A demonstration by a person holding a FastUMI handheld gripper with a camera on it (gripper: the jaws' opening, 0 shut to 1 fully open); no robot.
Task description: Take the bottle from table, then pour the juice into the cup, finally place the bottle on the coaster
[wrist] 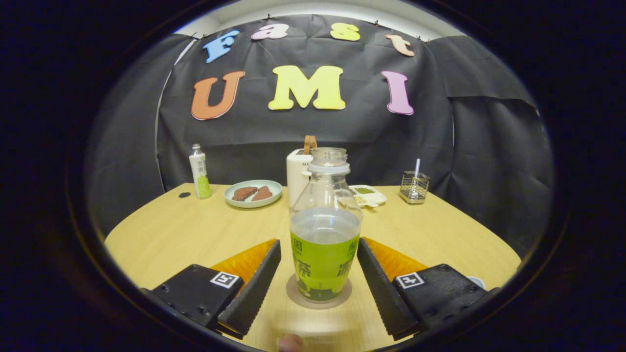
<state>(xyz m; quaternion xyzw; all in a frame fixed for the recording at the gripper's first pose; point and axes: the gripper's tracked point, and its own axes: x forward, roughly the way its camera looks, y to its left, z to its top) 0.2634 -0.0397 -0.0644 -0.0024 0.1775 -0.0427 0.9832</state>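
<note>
Clear bottle (325,230) wore a green label with dark print, coaster (319,297) was tan, table (195,230) light wood grain, plate (253,192) pale green, far bottle (200,171) white and green.

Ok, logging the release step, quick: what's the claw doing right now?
Claw: open, fingers on either side of the juice bottle, not touching it; the bottle stands on the coaster.

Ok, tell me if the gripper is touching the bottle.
Apart. The gripper view shows the gripper open, table visible between each finger and the bottle on the coaster.
</note>
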